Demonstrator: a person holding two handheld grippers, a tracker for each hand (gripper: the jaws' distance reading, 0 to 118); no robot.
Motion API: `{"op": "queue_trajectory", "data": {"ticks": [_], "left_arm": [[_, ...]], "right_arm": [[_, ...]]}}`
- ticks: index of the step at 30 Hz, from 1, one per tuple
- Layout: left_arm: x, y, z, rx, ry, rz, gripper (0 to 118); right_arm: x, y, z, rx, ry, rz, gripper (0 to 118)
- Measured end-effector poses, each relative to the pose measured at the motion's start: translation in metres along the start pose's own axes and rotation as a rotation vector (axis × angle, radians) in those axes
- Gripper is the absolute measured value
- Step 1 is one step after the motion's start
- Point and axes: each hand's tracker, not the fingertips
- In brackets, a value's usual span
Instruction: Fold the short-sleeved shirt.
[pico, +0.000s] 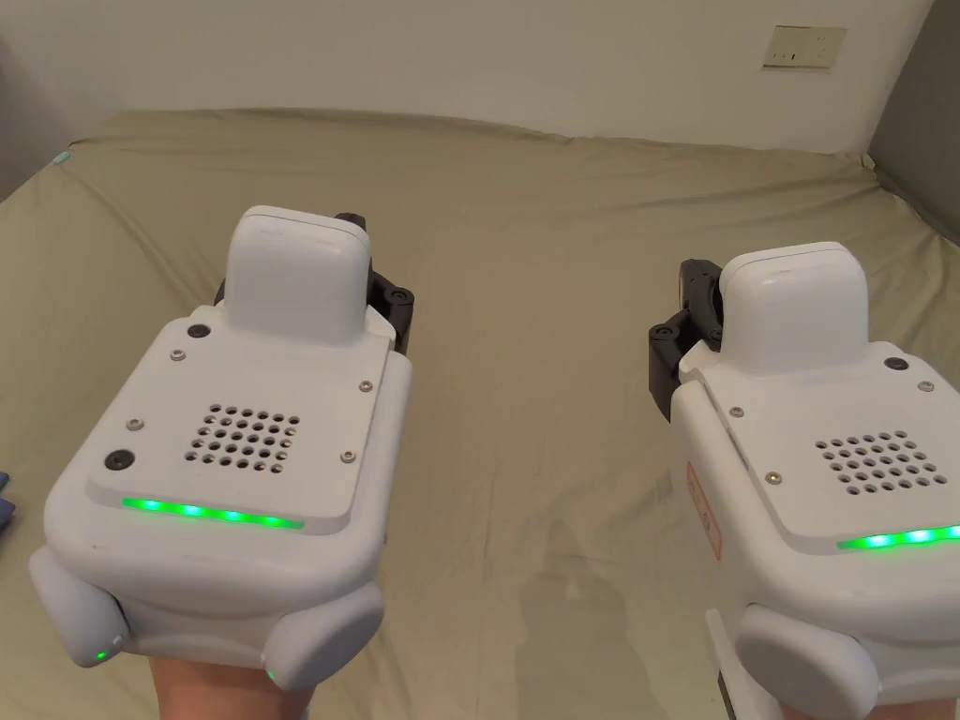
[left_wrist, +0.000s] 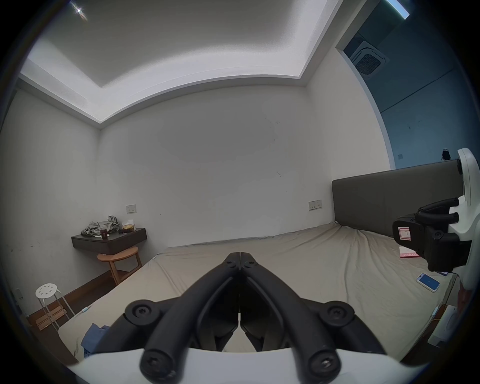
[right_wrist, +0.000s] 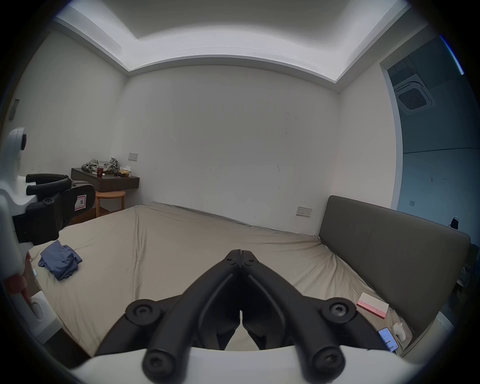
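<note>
A crumpled blue shirt (right_wrist: 59, 262) lies near the left edge of the beige bed sheet (pico: 525, 281); in the left gripper view a part of the blue shirt (left_wrist: 94, 335) peeks out beside the linkage. My left gripper (left_wrist: 240, 256) is shut with nothing between its jaws, held above the sheet. To its right, my right gripper (right_wrist: 241, 253) is also shut and empty. In the head view their white housings, left (pico: 244, 441) and right (pico: 825, 422), sit side by side over the bare middle of the bed. The shirt is left of both grippers and apart from them.
A dark headboard (right_wrist: 389, 246) bounds the bed on the right. Beside it on the sheet lie a pink box (right_wrist: 372, 309) and a phone (right_wrist: 388, 339). Past the bed's far left corner stand a dark wall shelf (left_wrist: 109, 241), a wooden side table (left_wrist: 119, 259) and a white stool (left_wrist: 46, 291).
</note>
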Motion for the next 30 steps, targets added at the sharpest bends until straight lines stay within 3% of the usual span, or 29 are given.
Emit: {"op": "queue_trajectory", "data": {"ticks": [7,9,10,11,12,13,14,19,22,24,27,30], "left_arm": [[-0.004,-0.004,-0.003,-0.01,0.009,0.005,0],[-0.006,-0.004,-0.003,-0.011,0.013,0.014,11],[-0.007,-0.005,-0.004,-0.011,0.017,0.019,27],[-0.007,-0.005,-0.004,-0.014,0.017,0.021,61],[-0.008,-0.005,-0.006,-0.021,0.013,0.025,89],[-0.009,-0.005,-0.008,-0.032,0.006,0.029,109],[-0.01,-0.006,-0.01,-0.043,-0.005,0.033,117],[-0.012,-0.005,-0.007,-0.024,-0.016,0.043,117],[-0.015,-0.004,-0.008,-0.028,-0.013,0.033,117],[-0.019,-0.004,-0.008,-0.025,-0.001,0.035,117],[-0.024,-0.003,-0.008,-0.018,0.011,0.049,117],[-0.024,-0.001,-0.009,-0.016,0.016,0.048,118]], "right_arm": [[0.004,-0.002,-0.003,0.009,-0.019,-0.005,0],[0.008,-0.004,-0.005,0.015,-0.024,-0.001,32],[0.009,-0.005,-0.005,0.015,-0.024,0.0,55],[0.011,-0.006,-0.007,0.013,-0.018,0.0,96],[0.013,-0.007,-0.009,0.005,-0.006,-0.001,116],[0.014,-0.008,-0.01,-0.001,0.001,-0.004,116],[0.015,-0.008,-0.011,-0.001,0.004,-0.005,118],[0.013,0.004,-0.02,-0.003,-0.038,0.0,118],[0.022,0.008,-0.028,-0.052,0.007,-0.079,118],[0.021,0.015,-0.025,-0.085,-0.03,-0.141,118],[0.017,0.024,-0.025,-0.135,-0.112,-0.162,118],[0.019,0.026,-0.025,-0.106,-0.056,-0.18,118]]}}
